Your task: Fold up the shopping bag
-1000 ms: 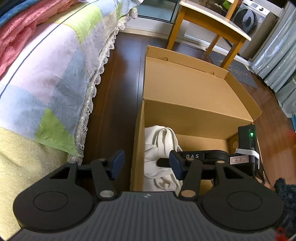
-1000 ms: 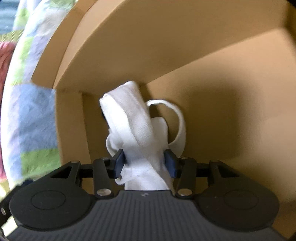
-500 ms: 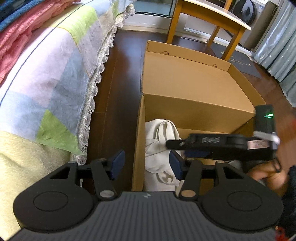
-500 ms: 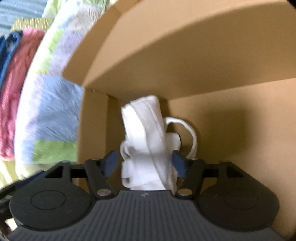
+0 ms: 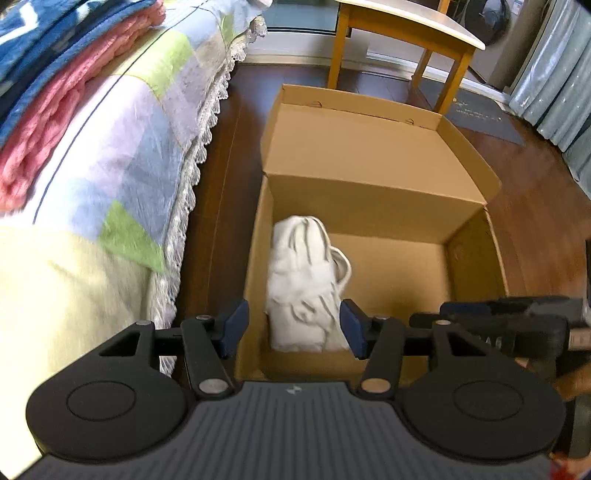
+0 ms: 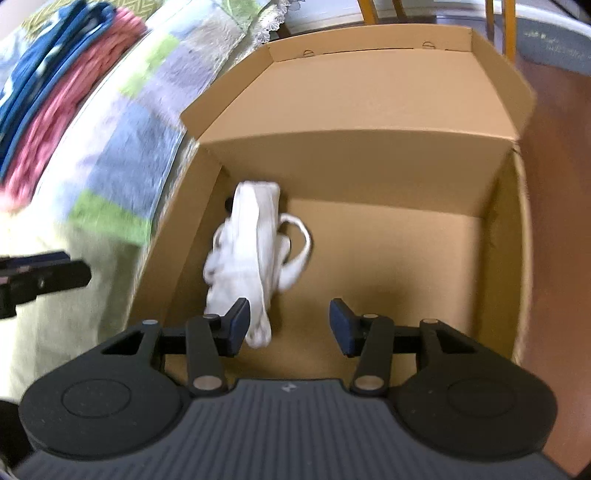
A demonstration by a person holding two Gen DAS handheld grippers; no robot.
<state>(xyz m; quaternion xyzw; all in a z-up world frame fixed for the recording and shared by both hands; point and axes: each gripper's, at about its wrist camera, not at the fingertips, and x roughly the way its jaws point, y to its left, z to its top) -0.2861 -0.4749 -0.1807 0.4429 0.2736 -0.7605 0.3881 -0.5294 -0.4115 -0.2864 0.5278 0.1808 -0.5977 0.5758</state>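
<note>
A bed (image 5: 110, 155) fills the left side of both views, covered by a patchwork quilt (image 5: 147, 122) with a lace edge, and a pink blanket (image 5: 62, 110) and a blue blanket (image 5: 55, 33) lie folded on top of it. Beside the bed, on the dark wooden floor (image 5: 535, 192), stands a large open cardboard box (image 5: 373, 206) with its lid flap (image 5: 354, 147) tipped back. Beyond the box stands a wooden table (image 5: 406, 22) with yellow legs, and a grey mat (image 5: 480, 114) lies on the floor near it. Inside the box, against its left wall, the white shopping bag (image 6: 251, 258) lies bunched up in a loose heap on the box bottom, with one strap loop sticking out to the right. The left hand-held gripper (image 5: 293, 326) hangs over the near edge of the box with its jaws partly open and nothing held; the bag shows between them but lies lower down in the box, untouched. The right hand-held gripper (image 6: 288, 325) also hangs above the box, its jaws closing with nothing gripped between them; the near end of the bag shows just past its left pad, and whether they touch cannot be told.
</note>
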